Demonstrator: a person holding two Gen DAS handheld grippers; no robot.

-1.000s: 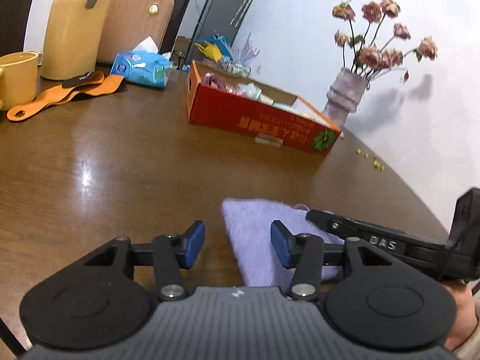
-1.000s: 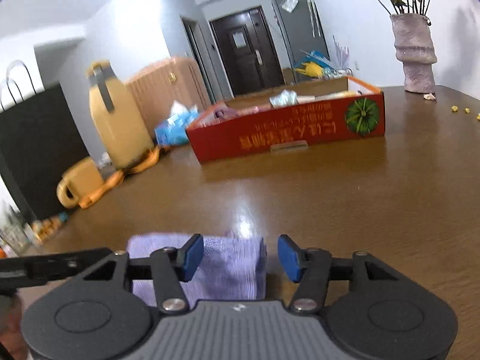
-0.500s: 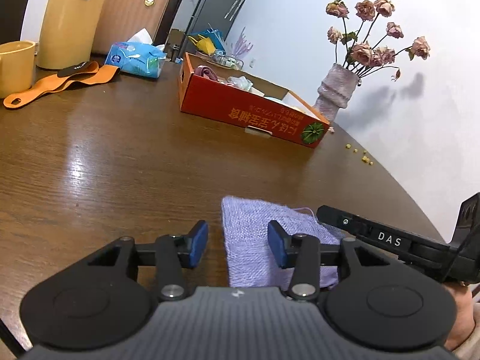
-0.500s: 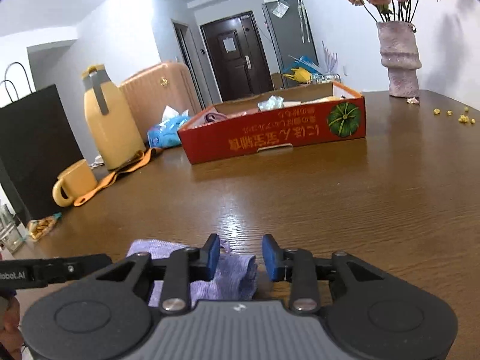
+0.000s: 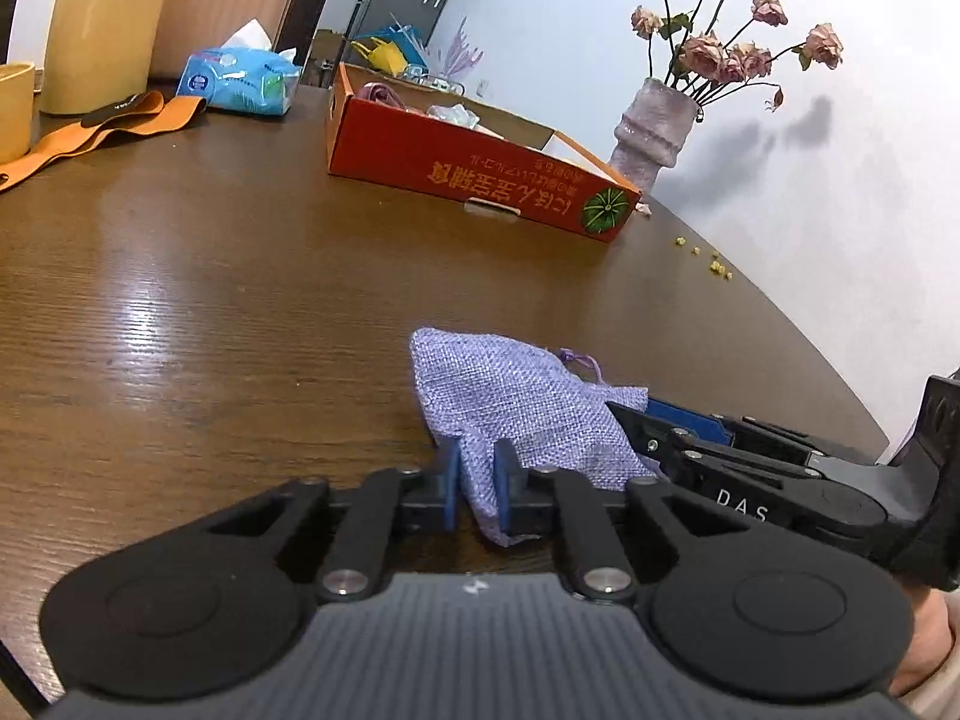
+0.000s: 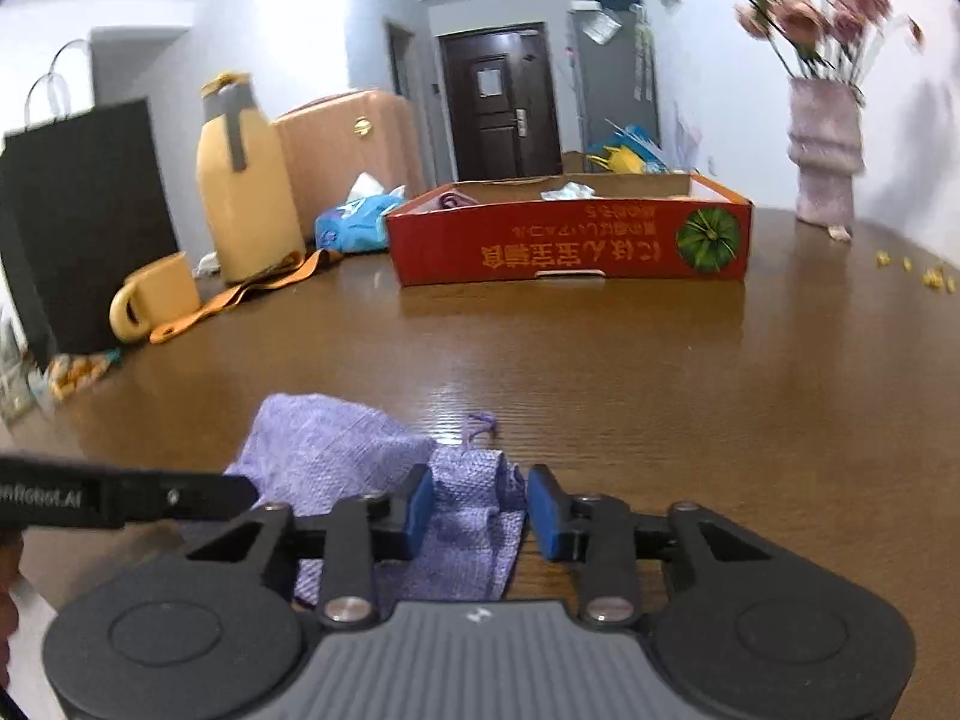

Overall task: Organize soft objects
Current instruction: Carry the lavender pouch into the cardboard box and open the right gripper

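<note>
The purple pouch [image 5: 522, 402] lies on the near part of the brown table [image 5: 240, 276]. The left claw [image 5: 478, 489] is closed tight on its near edge. The right claw [image 6: 480, 510] stands around its other end, pads apart, not pinching. A red box [image 6: 570, 240] stands far behind.

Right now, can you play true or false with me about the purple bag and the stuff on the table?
1. The left gripper pinches the purple bag. True.
2. The bag is inside the red box. False: it lies on the table, well short of the box.
3. The right gripper has its fingers apart around the bag's bunched end. True.
4. The vase holds flowers. True.
5. The yellow mug sits in the box. False: it stands on the table beside the yellow jug.
</note>
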